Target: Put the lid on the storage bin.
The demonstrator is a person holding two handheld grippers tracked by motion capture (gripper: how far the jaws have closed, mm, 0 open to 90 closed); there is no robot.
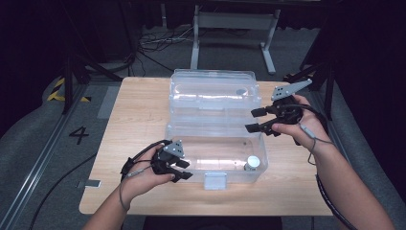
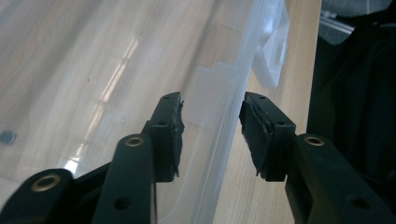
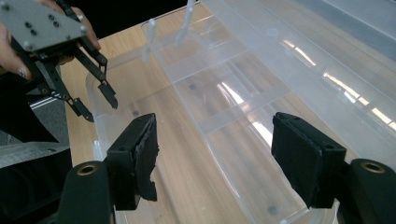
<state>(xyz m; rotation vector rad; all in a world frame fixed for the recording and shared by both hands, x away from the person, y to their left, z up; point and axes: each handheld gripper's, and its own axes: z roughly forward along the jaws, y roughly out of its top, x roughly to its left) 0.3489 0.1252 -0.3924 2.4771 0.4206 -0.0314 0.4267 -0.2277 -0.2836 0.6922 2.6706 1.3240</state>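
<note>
Dark room, grey carpet floor, cables and a metal stand behind the wooden counter (image 1: 139, 115). High view: clear plastic box (image 1: 215, 160) sits mid-counter toward the near edge, its lid (image 1: 213, 93) flipped open and lying flat toward the far edge. Small grey-capped cylinder (image 1: 252, 163) stands inside the box at its right near corner. Latch tab (image 1: 215, 181) hangs on the box's near wall. My left gripper (image 1: 186, 169) is at the box's left near corner, fingers apart at the wall. My right gripper (image 1: 257, 120) hovers over the right end of the box where box meets lid, fingers apart, nothing between them, grey plate on top.

Left gripper view: left gripper (image 2: 211, 121) fingers straddle the box's near wall (image 2: 229, 140), one finger (image 2: 169, 133) inside the box, one outside over the counter (image 2: 261, 200). Pads are apart, not pressing the wall; a gap shows on both sides. Latch tab (image 2: 273, 51) is farther along the wall. Tiny dark dot on the box floor at left, can't tell what it is.

Right gripper view: right gripper (image 3: 215, 158) fingers wide apart, nothing held, looking down on the clear box (image 3: 187, 186) and a divided clear tray (image 3: 233, 102) resting in it. My left gripper (image 3: 95, 105) shows farther off at the box's far rim in this view, fingers apart, my hand (image 3: 11, 56) behind its grey plate.
</note>
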